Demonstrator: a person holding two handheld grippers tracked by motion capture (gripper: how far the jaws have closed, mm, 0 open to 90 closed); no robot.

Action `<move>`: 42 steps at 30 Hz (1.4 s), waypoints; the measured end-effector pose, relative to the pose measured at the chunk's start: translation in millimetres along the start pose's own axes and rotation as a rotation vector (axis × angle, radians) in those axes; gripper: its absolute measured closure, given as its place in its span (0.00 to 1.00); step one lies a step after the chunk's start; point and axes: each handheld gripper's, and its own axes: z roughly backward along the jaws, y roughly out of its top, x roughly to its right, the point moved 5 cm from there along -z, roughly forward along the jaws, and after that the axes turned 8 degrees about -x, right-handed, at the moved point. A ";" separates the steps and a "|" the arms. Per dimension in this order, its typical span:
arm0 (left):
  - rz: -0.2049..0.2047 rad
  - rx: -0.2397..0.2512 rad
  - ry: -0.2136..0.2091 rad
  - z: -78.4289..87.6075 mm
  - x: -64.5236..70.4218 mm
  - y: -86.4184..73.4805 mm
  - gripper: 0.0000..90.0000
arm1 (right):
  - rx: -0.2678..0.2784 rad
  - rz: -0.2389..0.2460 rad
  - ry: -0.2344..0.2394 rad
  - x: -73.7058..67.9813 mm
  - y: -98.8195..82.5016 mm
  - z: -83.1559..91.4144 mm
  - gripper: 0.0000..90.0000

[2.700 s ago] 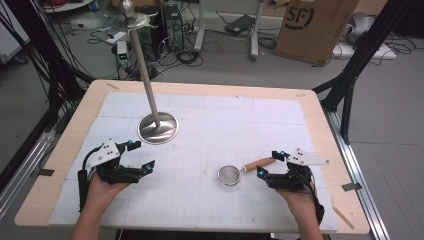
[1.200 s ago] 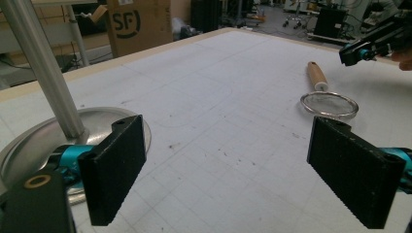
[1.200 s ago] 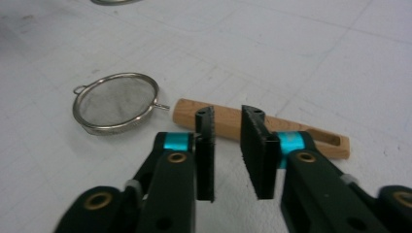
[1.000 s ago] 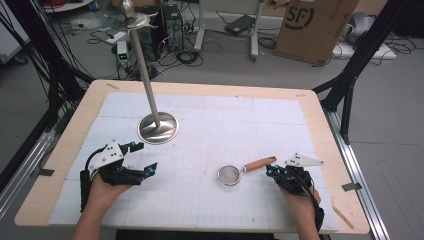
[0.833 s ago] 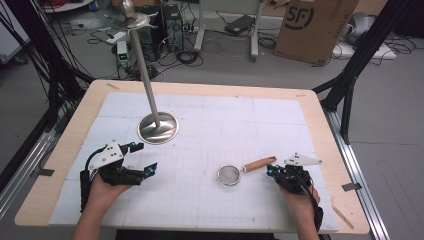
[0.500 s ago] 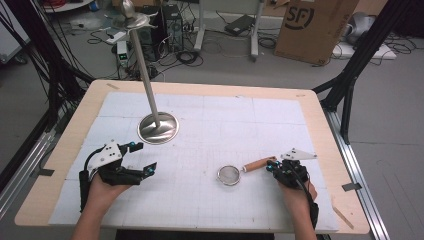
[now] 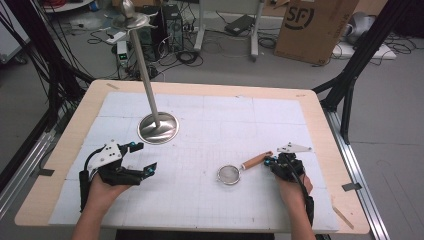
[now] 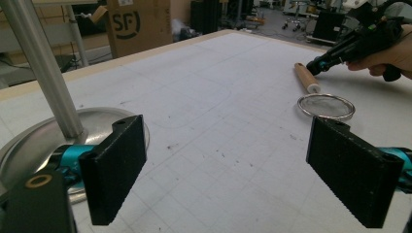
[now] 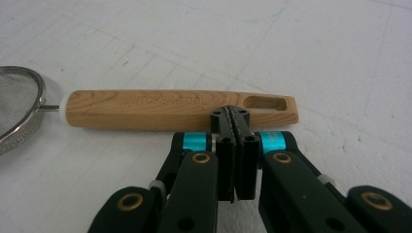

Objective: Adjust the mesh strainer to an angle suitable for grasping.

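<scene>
Fingers of right gripper [image 9: 235, 115] together at strainer [image 7: 229, 175] handle, left gripper [image 7: 141, 159] fingers apart, metal stand [image 7: 158, 127] nearby.

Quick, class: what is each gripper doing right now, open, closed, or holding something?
Left gripper: jaws wide open, nothing between them.
Right gripper: jaws closed together, holding nothing; tips at the strainer's wooden handle.

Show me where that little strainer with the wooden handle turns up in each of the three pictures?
High view: the strainer lies right of centre on the table, handle toward the right gripper.
Left gripper view: upper right, mesh ring nearest, beyond the right-hand finger.
Right gripper view: the wooden handle lies across the middle, just past the closed fingers; mesh at left edge.
Shared landmark: the wooden handle.
</scene>
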 end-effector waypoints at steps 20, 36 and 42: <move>0.003 0.002 -0.005 0.1 0.6 0.2 0.17 | -0.028 0.077 0.036 -22.9 37.0 -19.5 0.99; 0.006 0.007 -0.010 0.8 0.8 0.5 0.17 | -0.043 0.221 0.164 -83.7 49.9 -24.5 0.99; 0.006 0.006 -0.010 0.8 0.4 0.4 0.17 | -0.088 0.222 0.174 -83.6 42.6 -27.4 0.99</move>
